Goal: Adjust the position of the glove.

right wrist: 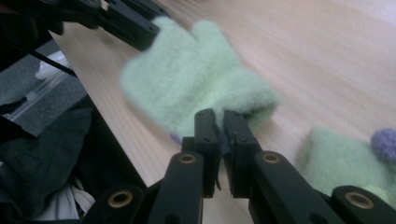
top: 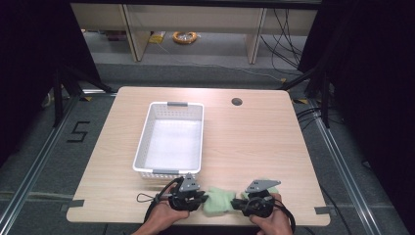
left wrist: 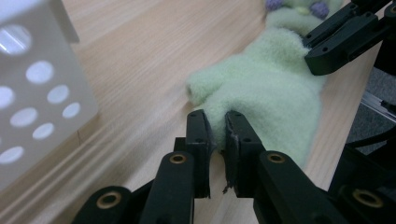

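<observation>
L gripper is sitting at the near edge of the table, jaws nearly together and pinching the edge of a pale green fleece glove. In the left gripper view the 2 pads are pressing on the glove's fuzzy edge, w/ fabric caught in the narrow gap.

R gripper is clamping the opposite end of the same glove; in the right gripper view its jaws are nearly closed on the glove's cuff side, and the L gripper's jaws are showing at the far end near the fingertip part. The glove is lying stretched between the 2 grippers, resting on the wood close to the table's near edge.

A 2nd pale green piece w/ a purple knob is lying just beside the R gripper; can't tell what it is exactly.

White perforated basket is standing on the table beyond the L gripper, near but apart from the glove. Both hands are coming in from the bottom edge of the high view.
</observation>
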Motion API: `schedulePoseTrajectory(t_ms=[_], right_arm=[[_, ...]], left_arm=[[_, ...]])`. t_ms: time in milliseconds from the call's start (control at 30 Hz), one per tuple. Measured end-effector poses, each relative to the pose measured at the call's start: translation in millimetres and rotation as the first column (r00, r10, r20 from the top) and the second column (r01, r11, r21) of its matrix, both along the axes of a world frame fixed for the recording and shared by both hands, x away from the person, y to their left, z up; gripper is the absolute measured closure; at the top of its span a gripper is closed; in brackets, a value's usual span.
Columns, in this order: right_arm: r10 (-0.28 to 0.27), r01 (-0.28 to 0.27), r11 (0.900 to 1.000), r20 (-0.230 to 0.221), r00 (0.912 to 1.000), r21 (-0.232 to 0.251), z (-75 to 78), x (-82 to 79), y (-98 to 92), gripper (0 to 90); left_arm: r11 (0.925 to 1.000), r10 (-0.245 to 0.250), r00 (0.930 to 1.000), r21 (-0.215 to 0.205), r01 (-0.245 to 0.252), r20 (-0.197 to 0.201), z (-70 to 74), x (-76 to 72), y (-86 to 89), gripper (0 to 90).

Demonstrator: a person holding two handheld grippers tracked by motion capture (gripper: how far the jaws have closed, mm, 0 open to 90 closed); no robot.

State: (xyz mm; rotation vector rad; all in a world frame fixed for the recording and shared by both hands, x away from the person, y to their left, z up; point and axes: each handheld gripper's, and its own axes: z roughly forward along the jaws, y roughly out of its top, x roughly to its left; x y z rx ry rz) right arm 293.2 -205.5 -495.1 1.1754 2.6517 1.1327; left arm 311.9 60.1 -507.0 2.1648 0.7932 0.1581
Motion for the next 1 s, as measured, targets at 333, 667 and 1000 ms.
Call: schedulePoseTrajectory(t_ms=[333, 667, 1000], right_arm=[[-0.033, 0.030, 0.999, 0.066, 0.9973, 0.040, 15.7, -4.2, -11.7, 65.1], [-0.200, 0.209, 0.977, 0.133, 0.9706, -0.051, 22.3, -0.4, -60.2, 62.3], [-0.208, 0.220, 0.971, 0.119, 0.9709, -0.095, 15.5, 5.3, -62.1, 58.0]], left_arm=[[0.9998, 0.013, 0.9999, 0.018, -0.013, 0.003, 6.2, -6.6, 13.6, 54.9], [0.9990, 0.021, 0.9994, -0.039, -0.022, -0.027, 11.7, -24.4, 17.9, 37.4], [0.9927, 0.077, 0.9955, -0.089, -0.081, -0.056, 9.3, -31.3, 32.6, 30.7]])
